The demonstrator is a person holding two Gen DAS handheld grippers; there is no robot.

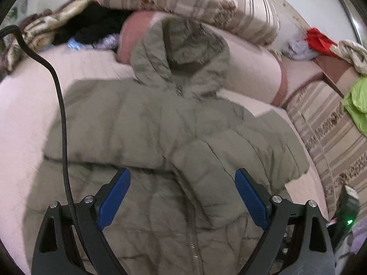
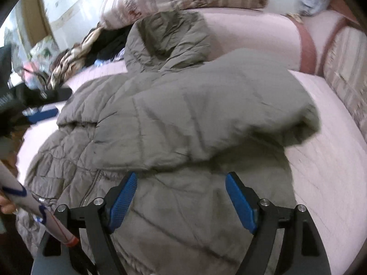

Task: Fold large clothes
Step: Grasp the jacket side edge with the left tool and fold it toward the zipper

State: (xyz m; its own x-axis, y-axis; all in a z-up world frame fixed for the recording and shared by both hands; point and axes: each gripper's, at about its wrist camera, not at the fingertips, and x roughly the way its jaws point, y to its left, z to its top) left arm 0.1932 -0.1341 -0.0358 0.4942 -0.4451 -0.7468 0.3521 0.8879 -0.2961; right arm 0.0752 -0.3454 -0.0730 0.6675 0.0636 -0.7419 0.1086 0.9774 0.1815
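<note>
A grey-green padded jacket with a hood lies front up on a pink bed, its zip running down the middle. Both sleeves are folded across the chest. My left gripper is open and empty, hovering above the jacket's lower front. In the right wrist view the jacket fills the frame, with the folded sleeve on top. My right gripper is open and empty just below that sleeve. The left gripper's blue finger shows at the far left.
A striped pillow and a pink bolster lie behind the hood. A pile of dark and patterned clothes sits at the back left. A striped cushion, red cloth and green cloth are at the right. A black cable crosses the left view.
</note>
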